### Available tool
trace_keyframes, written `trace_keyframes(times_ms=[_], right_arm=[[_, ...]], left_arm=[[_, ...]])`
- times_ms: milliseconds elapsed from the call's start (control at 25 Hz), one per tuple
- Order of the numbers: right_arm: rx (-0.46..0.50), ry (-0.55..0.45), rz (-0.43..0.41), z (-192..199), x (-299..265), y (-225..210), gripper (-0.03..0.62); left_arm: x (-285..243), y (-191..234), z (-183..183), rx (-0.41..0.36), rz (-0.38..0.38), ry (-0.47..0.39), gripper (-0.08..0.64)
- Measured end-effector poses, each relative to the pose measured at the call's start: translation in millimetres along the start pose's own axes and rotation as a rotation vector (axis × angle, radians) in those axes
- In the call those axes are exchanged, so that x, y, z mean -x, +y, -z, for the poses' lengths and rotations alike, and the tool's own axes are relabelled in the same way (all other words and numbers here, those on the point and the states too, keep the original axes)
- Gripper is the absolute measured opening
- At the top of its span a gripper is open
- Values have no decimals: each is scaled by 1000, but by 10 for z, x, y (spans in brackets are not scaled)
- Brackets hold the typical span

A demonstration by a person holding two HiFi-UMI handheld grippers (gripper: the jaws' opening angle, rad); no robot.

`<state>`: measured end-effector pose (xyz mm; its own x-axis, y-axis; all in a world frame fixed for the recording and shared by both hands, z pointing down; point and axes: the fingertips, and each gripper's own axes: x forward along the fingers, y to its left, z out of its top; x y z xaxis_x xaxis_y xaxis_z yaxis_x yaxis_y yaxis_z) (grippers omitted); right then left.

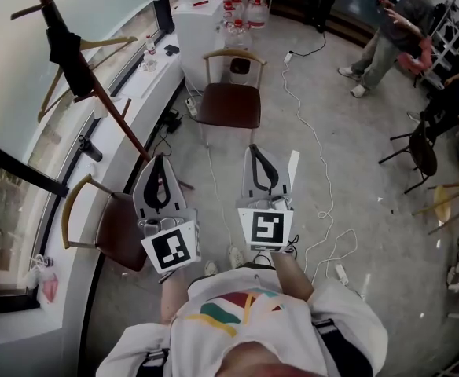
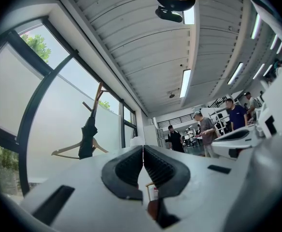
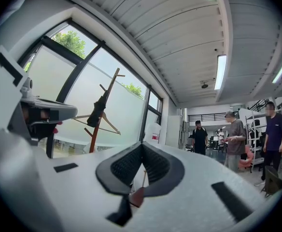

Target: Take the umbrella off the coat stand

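A black folded umbrella [image 1: 66, 53] hangs high on the reddish-brown coat stand [image 1: 104, 96] by the window, beside a wooden hanger [image 1: 96, 47]. Both grippers are held out in front of me, well short of it. My left gripper [image 1: 161, 159] is shut and empty, its tip near the foot of the stand's pole. My right gripper [image 1: 254, 149] is also shut and empty, to the right of it. In the left gripper view the umbrella [image 2: 88, 137] hangs far off to the left of the closed jaws [image 2: 143, 153]. The right gripper view shows the umbrella [image 3: 97, 112] on the stand [image 3: 105, 98], left of the closed jaws [image 3: 142, 149].
A brown chair [image 1: 229, 102] stands ahead and another chair [image 1: 115, 228] sits under my left gripper by the window sill [image 1: 135, 93]. White cables [image 1: 308, 132] trail over the floor. A white cabinet [image 1: 202, 30] holds bottles. People [image 1: 387, 38] stand at the far right.
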<state>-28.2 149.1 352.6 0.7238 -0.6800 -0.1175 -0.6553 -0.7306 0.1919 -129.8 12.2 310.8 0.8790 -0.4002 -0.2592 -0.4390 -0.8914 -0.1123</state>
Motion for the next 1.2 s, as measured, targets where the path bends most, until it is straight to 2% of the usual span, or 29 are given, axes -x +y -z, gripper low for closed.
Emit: trace_keyframes(times_ms=[440,800,1000,1200], right_arm=[[-17,-3,-46,139,-83,-348,0],[-53,22,-119,255,-222,-336,0],[-40,-7,-116,254,-447,-355,0],[-50,14,-99,354,-680,-413,0]], left_arm=[[-145,-358,29,12,-22,-1,8],[-227,-377,70,-16,-54,12,8],[-468,-408,71,-30,-29,-13,8],[-767,-437,197,-17,4,-22,8]])
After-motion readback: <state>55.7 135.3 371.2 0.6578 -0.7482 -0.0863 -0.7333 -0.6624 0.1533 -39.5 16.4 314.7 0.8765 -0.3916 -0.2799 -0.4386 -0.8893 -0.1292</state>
